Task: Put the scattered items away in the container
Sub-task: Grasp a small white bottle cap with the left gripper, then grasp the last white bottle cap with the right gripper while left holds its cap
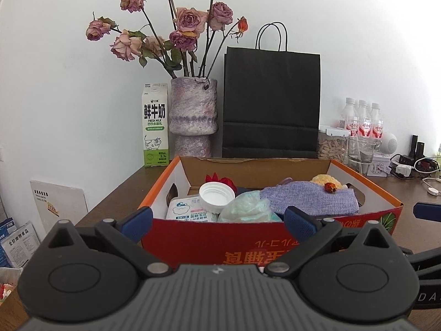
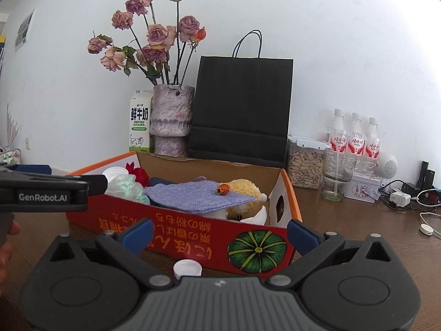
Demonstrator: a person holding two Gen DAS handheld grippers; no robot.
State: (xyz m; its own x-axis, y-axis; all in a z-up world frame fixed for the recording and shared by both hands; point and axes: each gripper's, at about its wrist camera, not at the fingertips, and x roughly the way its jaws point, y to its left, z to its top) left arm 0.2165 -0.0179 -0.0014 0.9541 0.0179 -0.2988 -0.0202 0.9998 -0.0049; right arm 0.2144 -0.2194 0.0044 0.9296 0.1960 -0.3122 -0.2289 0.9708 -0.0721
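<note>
Red box [image 2: 193, 237] fills mid-frame, packed with a purple cloth [image 2: 198, 195]; a white cap [image 2: 187, 268] lies outside, low centre. Left gripper [image 1: 219, 220] and right gripper [image 2: 220, 234] both spread, empty.

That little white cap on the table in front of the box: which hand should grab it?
Probably the right. The white cap lies on the table just outside the red box, right between the right gripper's open jaws. The left gripper, also open, faces the box's contents instead.
</note>
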